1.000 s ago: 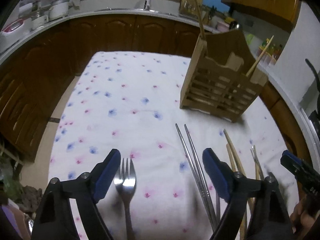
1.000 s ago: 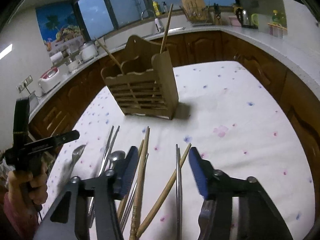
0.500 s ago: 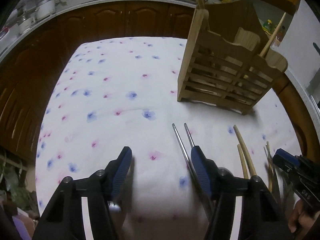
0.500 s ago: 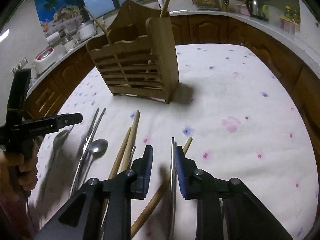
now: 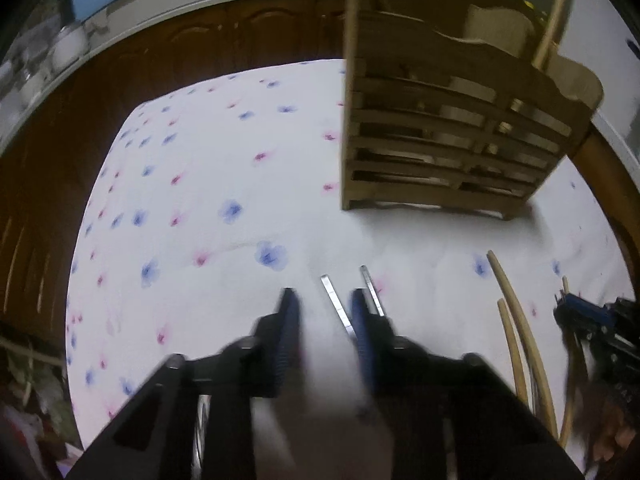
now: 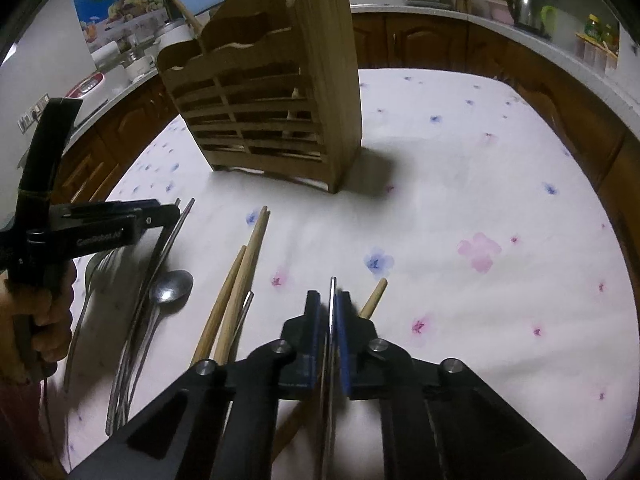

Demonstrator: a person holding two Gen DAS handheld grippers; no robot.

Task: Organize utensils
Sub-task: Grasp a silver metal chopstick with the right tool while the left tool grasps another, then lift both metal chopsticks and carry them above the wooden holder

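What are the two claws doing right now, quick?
Left claw: closing, nothing clearly gripped; the metal chopsticks lie by its right finger.
Right claw: shut on one metal chopstick.

The right hand-held gripper point(image 6: 331, 312) points steeply down, its jaws clamped on a thin metal chopstick point(image 6: 331, 320). The left hand-held gripper point(image 5: 322, 316), gripped by a hand point(image 6: 44, 320) at far left, tilts down too, jaws closing with one metal strip point(image 5: 338, 306) between them.

Slatted wooden caddy point(image 6: 276, 120), matt floral cloth point(image 6: 460, 184), shiny metal spoon point(image 6: 170, 288), pale wooden chopsticks point(image 6: 240, 280).
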